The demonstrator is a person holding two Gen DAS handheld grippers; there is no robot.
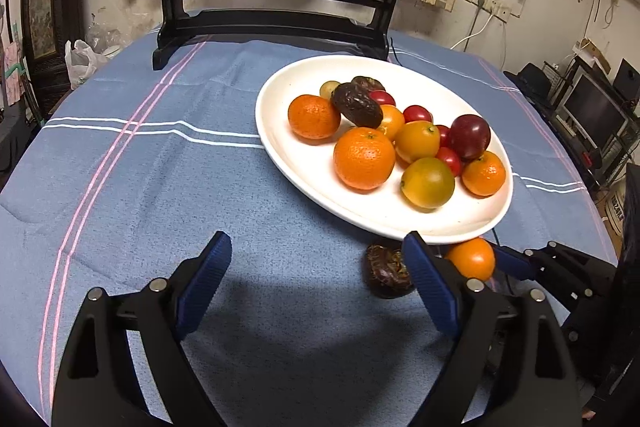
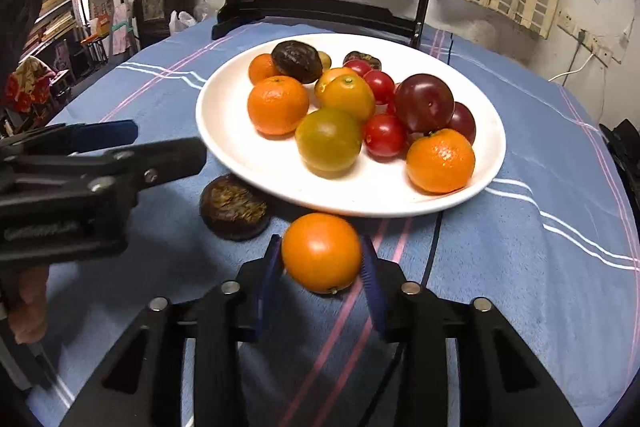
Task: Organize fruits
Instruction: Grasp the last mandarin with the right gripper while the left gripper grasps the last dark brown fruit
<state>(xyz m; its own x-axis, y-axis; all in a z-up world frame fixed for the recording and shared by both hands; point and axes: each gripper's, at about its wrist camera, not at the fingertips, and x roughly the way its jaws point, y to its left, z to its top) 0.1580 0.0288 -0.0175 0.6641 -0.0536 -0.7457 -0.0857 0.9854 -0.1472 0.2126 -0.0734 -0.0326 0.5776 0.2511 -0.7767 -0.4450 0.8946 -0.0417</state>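
A white oval plate [image 2: 256, 163] holds several oranges, green-yellow citrus, cherry tomatoes, dark plums and wrinkled dark fruits; it also shows in the left wrist view [image 1: 288, 163]. My right gripper [image 2: 322, 251] is shut on an orange [image 2: 321, 251] just in front of the plate's near rim; the same orange [image 1: 472, 257] shows in the left wrist view. A wrinkled dark fruit [image 2: 234, 207] lies on the blue cloth beside it, also in the left wrist view [image 1: 384, 273]. My left gripper [image 1: 316, 247] is open and empty above the cloth, left of that fruit.
A dark wooden stand with a round painted screen [image 1: 276, 15] stands at the table's far edge behind the plate. The blue striped tablecloth [image 1: 140, 147] covers the round table. A white plastic bag [image 1: 82, 61] sits off the far left edge.
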